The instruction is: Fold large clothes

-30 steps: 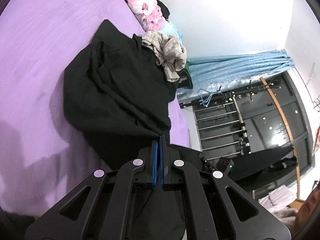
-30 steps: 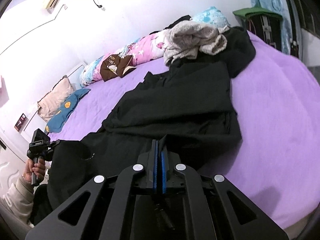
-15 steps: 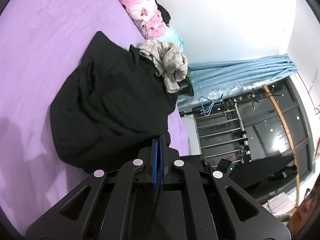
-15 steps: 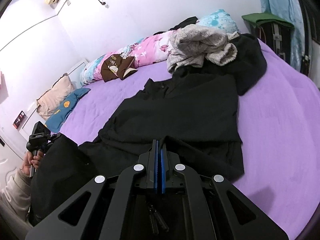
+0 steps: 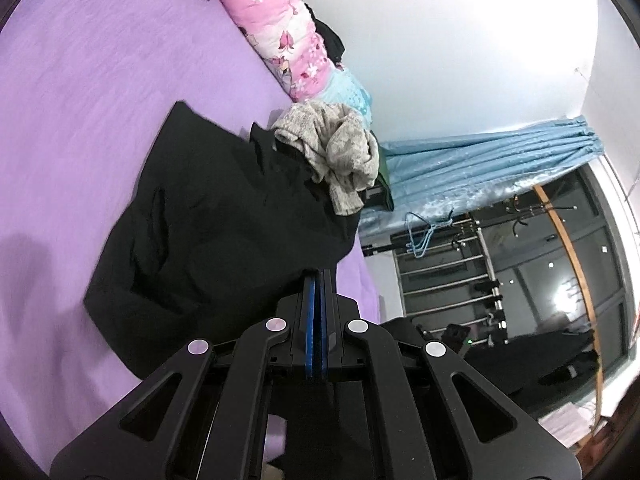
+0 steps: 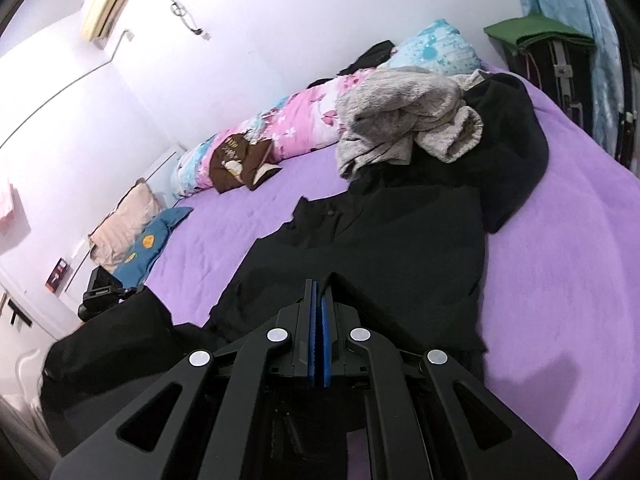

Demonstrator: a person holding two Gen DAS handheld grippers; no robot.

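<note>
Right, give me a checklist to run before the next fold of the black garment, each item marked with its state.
1. Left gripper shut on the black garment: ok, fingers closed with dark cloth running to their tips.
2. Right gripper shut on the garment's edge: ok, fingers closed with cloth at the tips.
3. Garment body lying flat on the purple bed: not ok, creased and bunched on its near side.
4. Grey knit garment clear of the black one: not ok, it lies on the black cloth's far end.
5. Free bed surface to lay the fold on: ok, bare purple sheet either side.
6. Held edge even between both grippers: cannot tell.
</note>
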